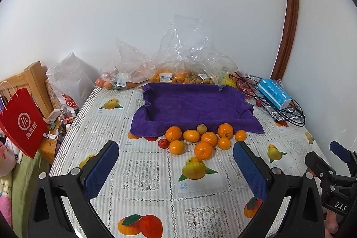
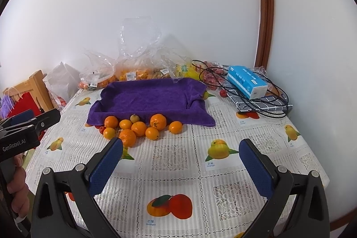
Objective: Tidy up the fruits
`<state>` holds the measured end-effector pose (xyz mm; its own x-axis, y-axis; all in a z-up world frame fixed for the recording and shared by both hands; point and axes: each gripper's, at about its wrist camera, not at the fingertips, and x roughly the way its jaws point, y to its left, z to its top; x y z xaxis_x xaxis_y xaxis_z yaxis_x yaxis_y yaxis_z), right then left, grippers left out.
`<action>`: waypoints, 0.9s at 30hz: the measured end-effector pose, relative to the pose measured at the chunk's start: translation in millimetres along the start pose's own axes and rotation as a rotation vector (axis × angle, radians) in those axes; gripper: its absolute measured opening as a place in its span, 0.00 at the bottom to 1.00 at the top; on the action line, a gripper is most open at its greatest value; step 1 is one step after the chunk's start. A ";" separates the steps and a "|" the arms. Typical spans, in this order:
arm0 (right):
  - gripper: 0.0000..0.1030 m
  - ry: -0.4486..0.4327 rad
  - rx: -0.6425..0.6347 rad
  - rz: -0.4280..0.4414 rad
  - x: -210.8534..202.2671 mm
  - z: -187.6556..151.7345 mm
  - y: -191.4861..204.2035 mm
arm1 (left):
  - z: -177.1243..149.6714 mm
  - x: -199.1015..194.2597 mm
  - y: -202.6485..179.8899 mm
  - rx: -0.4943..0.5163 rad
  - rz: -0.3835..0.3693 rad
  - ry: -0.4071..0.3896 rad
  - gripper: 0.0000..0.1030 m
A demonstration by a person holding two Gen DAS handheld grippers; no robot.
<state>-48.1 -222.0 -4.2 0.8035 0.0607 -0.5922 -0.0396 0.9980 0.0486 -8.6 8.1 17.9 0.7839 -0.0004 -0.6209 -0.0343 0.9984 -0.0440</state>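
At the bottom of the left wrist view, the left gripper (image 1: 176, 162) hangs above the table (image 1: 142, 173) with its blue-padded fingers (image 1: 101, 168) spread wide and nothing between them. Low in the right wrist view, the right gripper (image 2: 180, 162) is spread just as wide and equally empty; at that view's lower left edge a hand (image 2: 17, 191) grips the handle of the other tool. The table wears a lacy cloth printed with fruit pictures.

Just beyond the left fingertips, at the centre of the frame, lies a cluster of oranges (image 1: 203, 150), loose on the cloth and mostly touching one another, with a small red fruit (image 1: 162, 143) at its left end and a small yellowish-brown fruit (image 1: 201, 128) at its back. In the right wrist view the same cluster sits left of centre, the nearest orange partly behind the left finger pad.

Directly behind the fruit, touching the back row, is a tray draped in a purple towel (image 1: 191, 104), its hollow holding nothing. To the right of it, in the middle right of the frame, a blue tissue pack (image 1: 273, 93) rests on a checked cloth (image 1: 283, 114) among black cables (image 1: 294, 113).

Against the wall, behind the tray, stand clear plastic bags (image 1: 183, 55) holding more oranges and other produce. At the far left edge a red paper bag (image 1: 22, 122) hangs beside a wooden chair (image 1: 36, 81).
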 end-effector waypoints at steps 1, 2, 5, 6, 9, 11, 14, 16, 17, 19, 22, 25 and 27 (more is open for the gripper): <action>0.99 0.000 0.000 0.001 0.1 -0.1 0.0 | -0.2 0.0 0.0 0.000 0.000 0.000 1.00; 0.99 0.000 0.001 0.002 0.5 0.2 0.0 | 0.3 0.4 0.1 0.001 0.001 0.000 1.00; 0.99 0.003 0.006 -0.001 2.7 0.2 0.5 | -1.0 1.1 1.6 0.009 0.002 -0.004 1.00; 0.99 0.007 0.006 -0.002 3.8 0.4 0.8 | -0.2 2.2 1.9 0.010 0.004 -0.003 1.00; 0.99 0.010 0.007 -0.001 5.4 1.5 1.6 | -3.2 3.8 4.4 0.006 -0.003 -0.003 1.00; 0.99 0.009 0.007 -0.002 6.6 1.9 2.1 | -4.9 5.1 4.9 0.005 -0.003 -0.003 1.00; 0.99 0.009 0.001 -0.005 8.1 2.3 3.0 | -6.2 5.7 4.9 0.006 -0.002 -0.002 1.00; 0.99 0.012 -0.004 -0.009 10.5 2.8 3.6 | -6.7 8.7 5.5 0.006 -0.001 0.003 1.00; 0.99 0.012 -0.005 -0.009 11.4 3.2 3.7 | -6.9 10.3 6.4 0.004 0.002 0.004 1.00; 0.99 0.014 -0.007 -0.007 14.7 4.6 3.9 | -6.3 13.6 8.2 -0.002 0.007 0.005 1.00; 0.99 0.017 -0.013 -0.005 20.8 6.4 3.8 | -5.0 18.5 11.3 -0.016 0.022 -0.005 1.00; 0.99 0.016 -0.030 -0.017 27.4 9.0 3.8 | -4.4 26.2 11.8 -0.005 0.041 0.004 1.00; 0.99 0.017 -0.034 -0.028 32.4 10.8 3.2 | -4.3 30.1 12.8 -0.004 0.047 0.001 1.00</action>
<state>-15.8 -217.0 -14.5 0.7944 0.0322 -0.6065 -0.0374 0.9993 0.0041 11.9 20.6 -4.8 0.7804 0.0464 -0.6235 -0.0738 0.9971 -0.0183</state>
